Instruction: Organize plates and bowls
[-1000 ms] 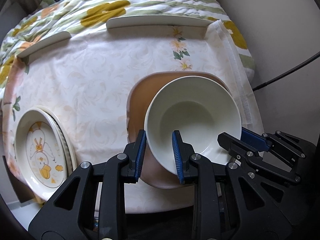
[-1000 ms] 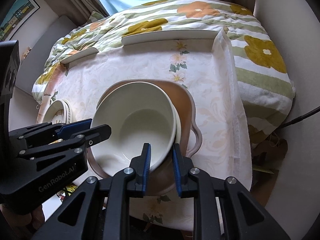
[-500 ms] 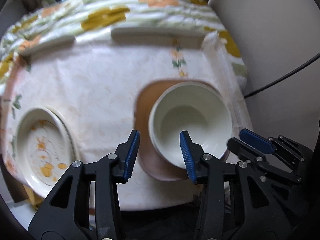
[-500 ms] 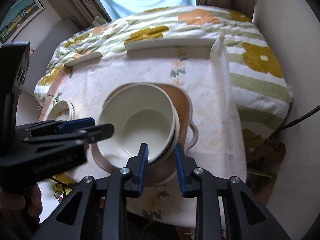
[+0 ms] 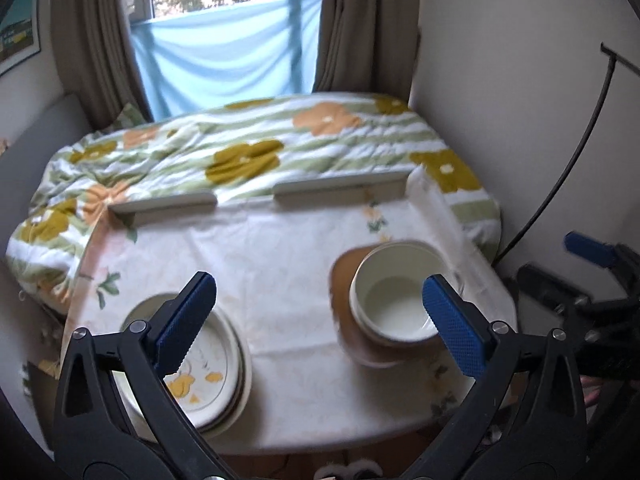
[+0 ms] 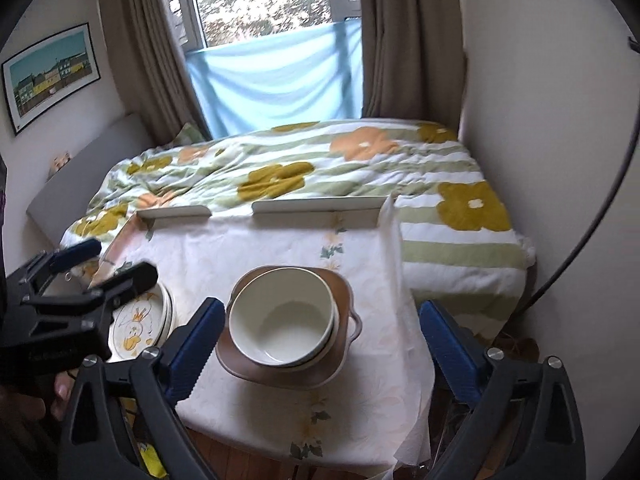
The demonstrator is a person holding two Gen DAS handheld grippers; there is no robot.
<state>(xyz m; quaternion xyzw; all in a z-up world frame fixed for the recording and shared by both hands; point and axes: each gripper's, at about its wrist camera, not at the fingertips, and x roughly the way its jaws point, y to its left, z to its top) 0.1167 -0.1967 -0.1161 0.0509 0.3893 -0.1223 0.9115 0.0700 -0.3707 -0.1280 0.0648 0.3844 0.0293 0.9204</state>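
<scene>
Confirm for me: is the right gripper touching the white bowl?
Apart. In the right wrist view the right gripper is wide open, pulled back, with tablecloth visible between each pad and the white bowl.

bowl [image 6: 282, 326]: glossy ceramic | tablecloth [image 6: 256, 252]: matt cloth | tongs pads [image 5: 454, 326]: textured blue rubber
</scene>
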